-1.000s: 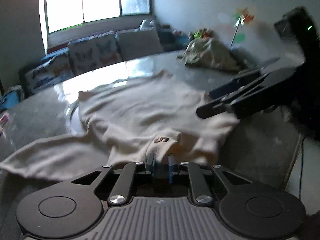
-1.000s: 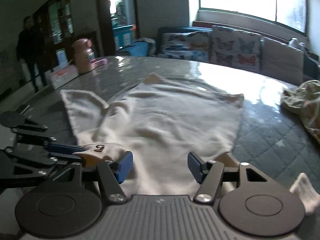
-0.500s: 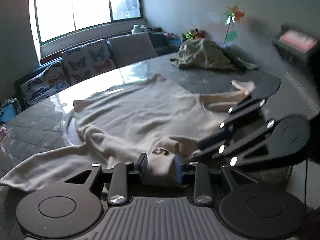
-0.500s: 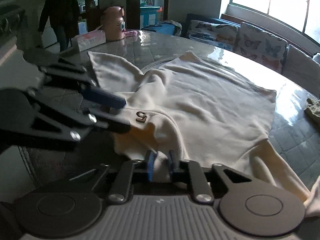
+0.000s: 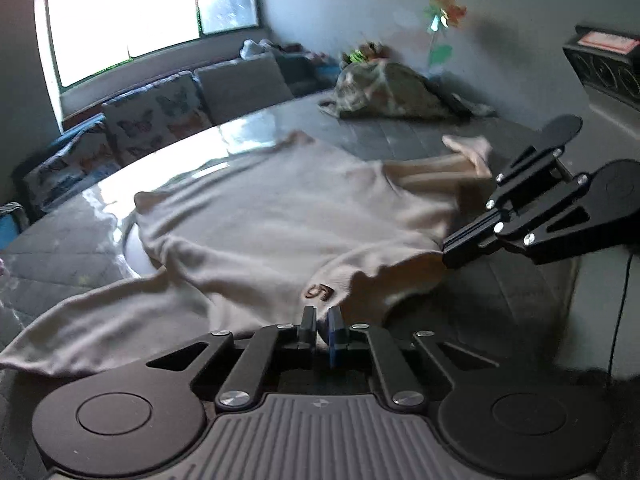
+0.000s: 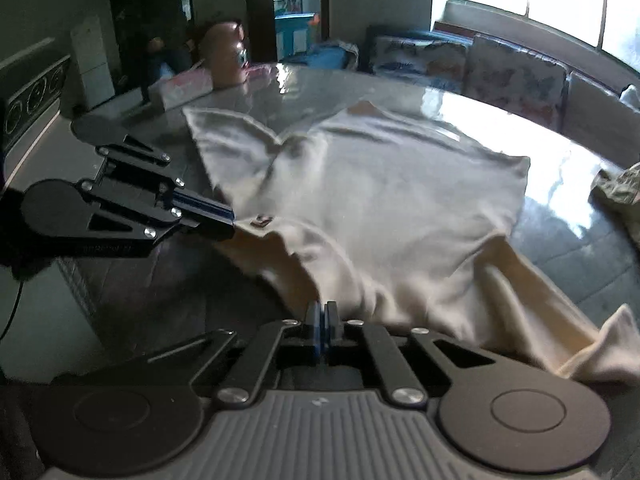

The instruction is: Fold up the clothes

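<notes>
A cream sweater [image 5: 280,216] lies spread on the round table [image 5: 400,136], back side up, with a small "5" label [image 5: 318,291] at the collar. My left gripper [image 5: 322,316] is closing its jaws on the collar edge just below that label, and cloth fills the narrow gap. My right gripper [image 6: 322,312] is shut on the collar edge further along. Each gripper shows in the other's view: the right gripper [image 5: 446,256] at the right, the left gripper [image 6: 232,224] at the left beside the label [image 6: 262,221]. The sweater [image 6: 380,200] sags between them.
A camouflage garment [image 5: 384,88] is heaped at the table's far side. Butterfly-print cushions [image 5: 160,116] line a sofa under the window. A pink bottle [image 6: 226,54] and a tissue box [image 6: 184,88] stand at the far edge. A person [image 6: 160,28] is in the background.
My right gripper went from wide open to shut on the collar and moved sideways away from the left one. The left jaws parted briefly and closed again. The collar is now stretched between them.
</notes>
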